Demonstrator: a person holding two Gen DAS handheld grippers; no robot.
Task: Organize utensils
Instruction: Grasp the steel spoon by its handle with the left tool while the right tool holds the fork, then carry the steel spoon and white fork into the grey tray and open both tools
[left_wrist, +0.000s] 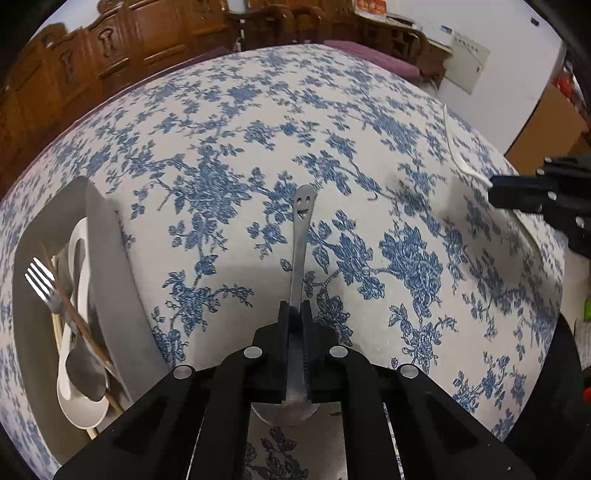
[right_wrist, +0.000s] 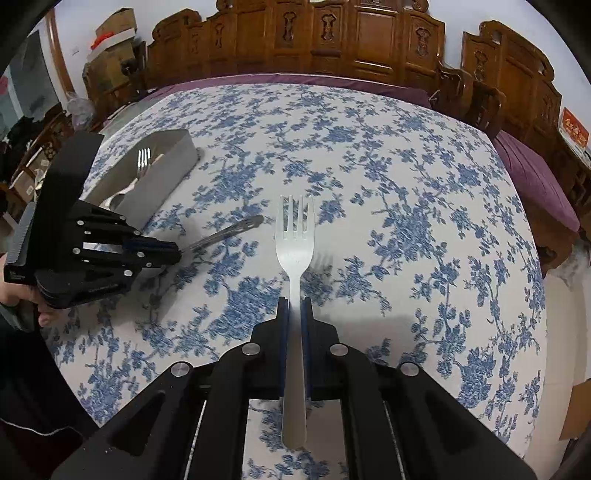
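The metal spoon is clamped in the left tool, handle toward 12 o'clock above the floral worktop; the white fork is clamped in the right tool; the grey tray lies at 9 o'clock.

black plastic gripper bodies with round silver screws, blue-edged pads.

A bench draped in blue floral cloth over a purple underlay, ringed by carved wooden chairs; cardboard boxes are stacked against a white wall.
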